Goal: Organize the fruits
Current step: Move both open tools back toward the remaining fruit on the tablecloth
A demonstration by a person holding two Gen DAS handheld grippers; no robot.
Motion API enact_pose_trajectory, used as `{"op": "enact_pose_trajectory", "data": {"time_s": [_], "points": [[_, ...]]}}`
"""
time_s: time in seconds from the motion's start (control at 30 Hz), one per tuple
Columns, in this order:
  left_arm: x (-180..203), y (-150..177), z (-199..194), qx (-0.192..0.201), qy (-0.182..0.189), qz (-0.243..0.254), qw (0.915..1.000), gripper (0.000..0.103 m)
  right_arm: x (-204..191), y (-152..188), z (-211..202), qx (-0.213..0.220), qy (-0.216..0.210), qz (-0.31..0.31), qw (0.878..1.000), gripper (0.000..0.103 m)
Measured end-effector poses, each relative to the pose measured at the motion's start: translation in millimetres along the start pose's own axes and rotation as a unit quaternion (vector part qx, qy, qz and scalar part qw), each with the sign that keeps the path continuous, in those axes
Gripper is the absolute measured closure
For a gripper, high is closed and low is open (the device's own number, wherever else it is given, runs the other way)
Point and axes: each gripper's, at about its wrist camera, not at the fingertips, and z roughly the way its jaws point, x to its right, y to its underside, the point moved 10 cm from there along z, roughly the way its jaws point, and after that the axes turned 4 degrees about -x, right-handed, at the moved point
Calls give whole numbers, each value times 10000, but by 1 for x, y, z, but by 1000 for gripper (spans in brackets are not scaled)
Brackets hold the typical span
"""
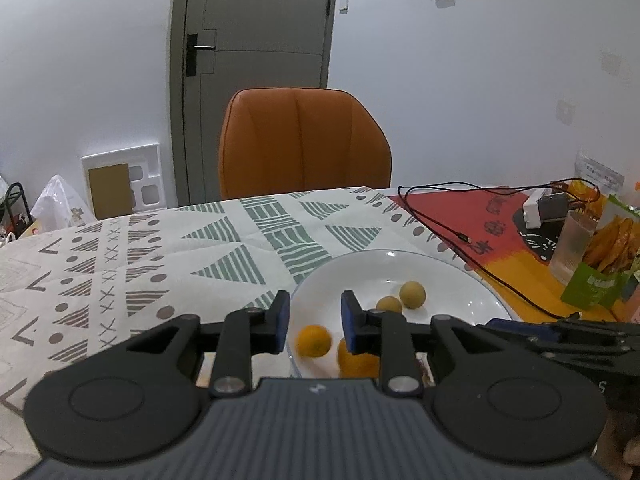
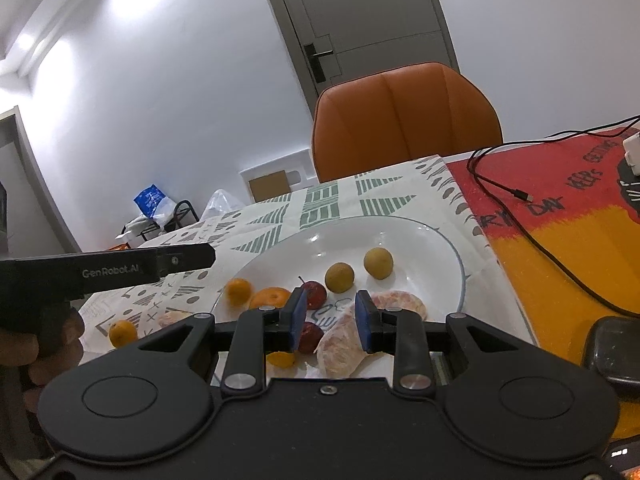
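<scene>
A bench (image 2: 280,216) covered by a patterned cloth is seen before a white wall, a grey door and an orange chair (image 2: 404,120). The white plate (image 2: 448,256) is taken as the landmark. On it lie two pale round fruits (image 2: 339,277), small oranges (image 2: 270,298), two small red fruits (image 2: 313,294) and peeled citrus segments (image 2: 340,344). One small orange (image 2: 122,333) is left off the plate, on the cloth beyond its left edge.

The right gripper (image 2: 329,320) is held over the plate's near side, its fingers apart and empty. The left gripper (image 1: 315,322) is held over the plate's left rim, fingers likewise apart and empty.

The stray orange is probably best gathered next. It should be straddled squarely, pinched gently so it is not squirted sideways, and released low over bare plate.
</scene>
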Motion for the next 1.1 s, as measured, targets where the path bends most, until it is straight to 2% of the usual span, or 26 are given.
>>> {"op": "enact_pose_trajectory", "data": {"time_s": [0.2, 0.37, 0.4, 0.53, 0.73, 0.87, 1.1], "points": [[-19, 8, -7, -109, -189, -87, 9997, 75, -7, 4, 2, -24, -126, 41, 9999, 74], [-37, 11, -16, -94, -332, -274, 9990, 62, -16, 5, 5, -62, -176, -11, 9998, 73], [-41, 12, -18, -82, -354, -294, 9989, 57, -18, 5, 5, -69, -186, -23, 9998, 72], [-55, 16, -26, -29, -515, -359, 9980, 38, -25, 6, 7, -70, -195, -66, 9998, 60], [-77, 20, -36, 35, -704, -536, 9961, 22, -36, 4, 8, -27, -165, -158, 9997, 39], [-91, 24, -43, 76, -844, -567, 9948, 18, -47, 4, 10, -8, -180, -272, 9995, 29], [-118, 35, -51, 33, -971, -829, 9918, 18, -67, 5, 13, -26, -260, -427, 9987, 23]]}}
